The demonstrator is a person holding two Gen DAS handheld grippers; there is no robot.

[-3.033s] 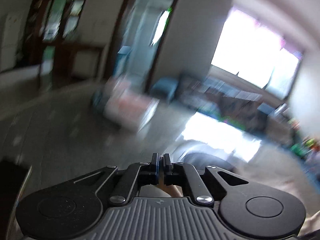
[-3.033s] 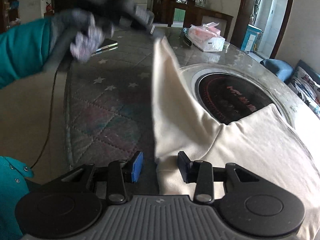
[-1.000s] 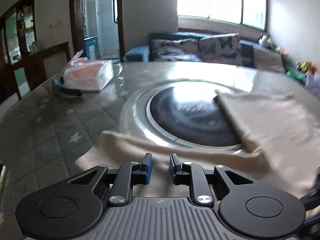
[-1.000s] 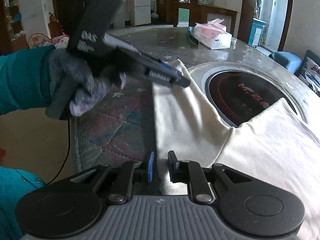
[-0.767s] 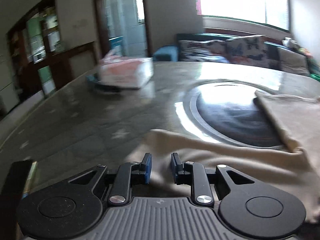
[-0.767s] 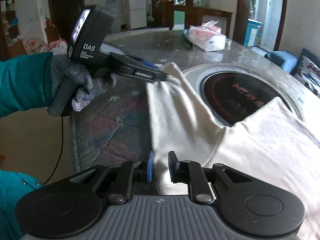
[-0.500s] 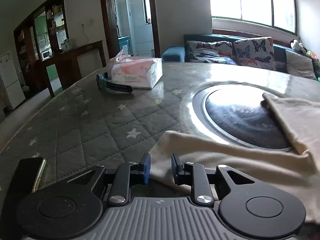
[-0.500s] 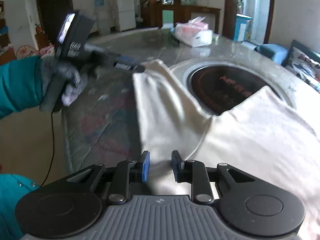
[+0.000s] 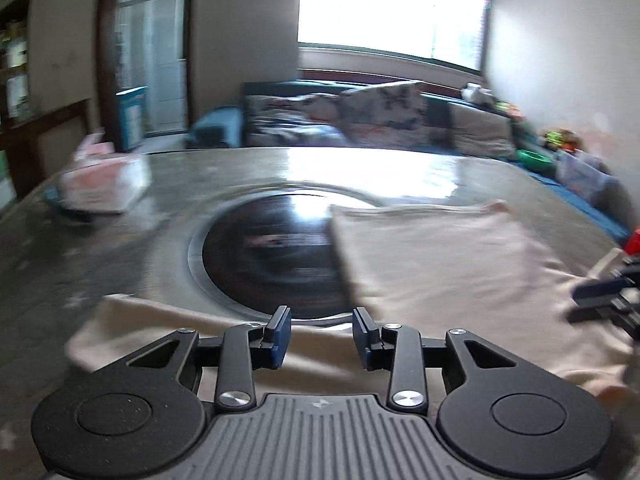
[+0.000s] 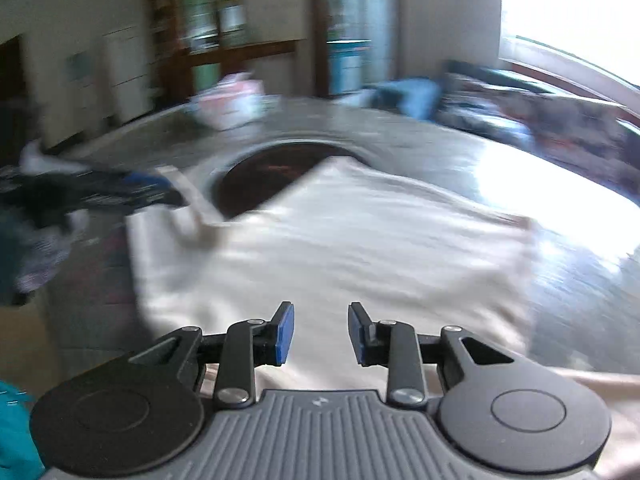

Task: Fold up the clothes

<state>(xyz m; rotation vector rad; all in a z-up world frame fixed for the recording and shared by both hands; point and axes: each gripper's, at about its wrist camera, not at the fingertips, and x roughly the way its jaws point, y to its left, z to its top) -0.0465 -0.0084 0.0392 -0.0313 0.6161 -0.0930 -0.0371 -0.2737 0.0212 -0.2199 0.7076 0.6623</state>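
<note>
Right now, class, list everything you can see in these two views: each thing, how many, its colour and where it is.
garment: one, cream, spread on the table, partly over the dark disc
table: one, grey quilted cover with stars
disc: one, dark, round, table centre
tissue pack: one, pink and white, far left of the table
sofa with cushions: one, dark blue, beyond the table
window: one, bright, far wall
left gripper: black, blue pads, opening, over the garment's edge
right gripper: black, blue pads, opening, over the garment
sleeve: teal, lower left

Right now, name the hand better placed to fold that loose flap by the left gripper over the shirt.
Left, probably. The left gripper, jaws opening and empty, sits right over the flap. The right gripper is over the shirt's middle.
</note>
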